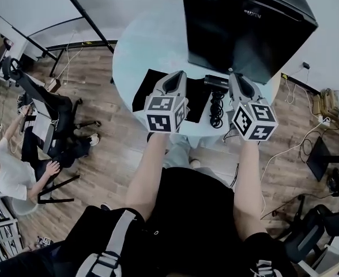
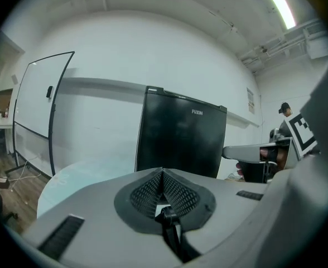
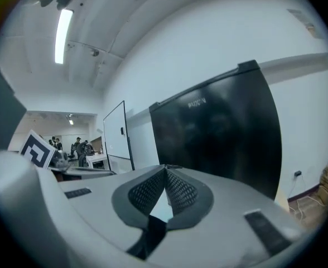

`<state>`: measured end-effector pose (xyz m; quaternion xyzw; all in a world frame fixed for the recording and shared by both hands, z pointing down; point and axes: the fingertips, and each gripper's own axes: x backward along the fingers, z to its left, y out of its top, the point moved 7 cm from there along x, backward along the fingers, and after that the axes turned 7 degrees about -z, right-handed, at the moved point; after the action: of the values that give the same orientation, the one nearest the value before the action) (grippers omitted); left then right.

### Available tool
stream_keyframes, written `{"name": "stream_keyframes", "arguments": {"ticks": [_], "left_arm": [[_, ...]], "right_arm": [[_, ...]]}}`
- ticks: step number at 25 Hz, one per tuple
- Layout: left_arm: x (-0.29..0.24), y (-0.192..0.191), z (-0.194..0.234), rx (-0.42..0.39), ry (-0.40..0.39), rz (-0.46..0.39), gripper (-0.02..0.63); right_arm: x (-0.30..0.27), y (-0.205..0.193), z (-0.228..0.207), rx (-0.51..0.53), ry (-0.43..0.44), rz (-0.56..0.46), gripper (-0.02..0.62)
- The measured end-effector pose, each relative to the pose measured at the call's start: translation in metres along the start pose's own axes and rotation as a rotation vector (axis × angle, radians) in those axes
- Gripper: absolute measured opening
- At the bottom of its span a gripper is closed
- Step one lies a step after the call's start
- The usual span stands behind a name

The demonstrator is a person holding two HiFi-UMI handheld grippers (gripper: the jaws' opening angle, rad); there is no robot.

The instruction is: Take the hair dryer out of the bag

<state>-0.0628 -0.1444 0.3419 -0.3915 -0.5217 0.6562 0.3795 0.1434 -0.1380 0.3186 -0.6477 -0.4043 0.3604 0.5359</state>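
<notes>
- Our left claw is pressed fully together on nothing. Our right claw is the same, and both hang above the round pale-blue surface.
- The black hair dryer with coiled cord lies out on the surface, just beside the flat black fabric bag.
- The risk, we judge: a claw coming down could snag the cord near the edge and drag the dryer off.
- The tall black fridge stands behind; nothing blocks us.

Round pale table, flat black bag, probably the hair dryer with coiled cord
</notes>
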Motion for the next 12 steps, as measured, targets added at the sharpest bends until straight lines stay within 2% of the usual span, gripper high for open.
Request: {"name": "stream_keyframes", "arguments": {"ticks": [7,10,12], "left_arm": [[0.002,0.042,-0.021,0.003,-0.027,-0.117,0.006],[0.001,0.050,-0.035,-0.014,-0.051,-0.147,0.005],[0.001,0.054,-0.040,-0.023,-0.060,-0.158,0.005]], "right_arm": [[-0.009,0.067,0.015,0.051,0.045,-0.168,0.000],[0.000,0.075,0.024,0.023,0.091,-0.201,0.000],[0.003,0.068,0.029,0.018,0.112,-0.185,-0.002]]}}
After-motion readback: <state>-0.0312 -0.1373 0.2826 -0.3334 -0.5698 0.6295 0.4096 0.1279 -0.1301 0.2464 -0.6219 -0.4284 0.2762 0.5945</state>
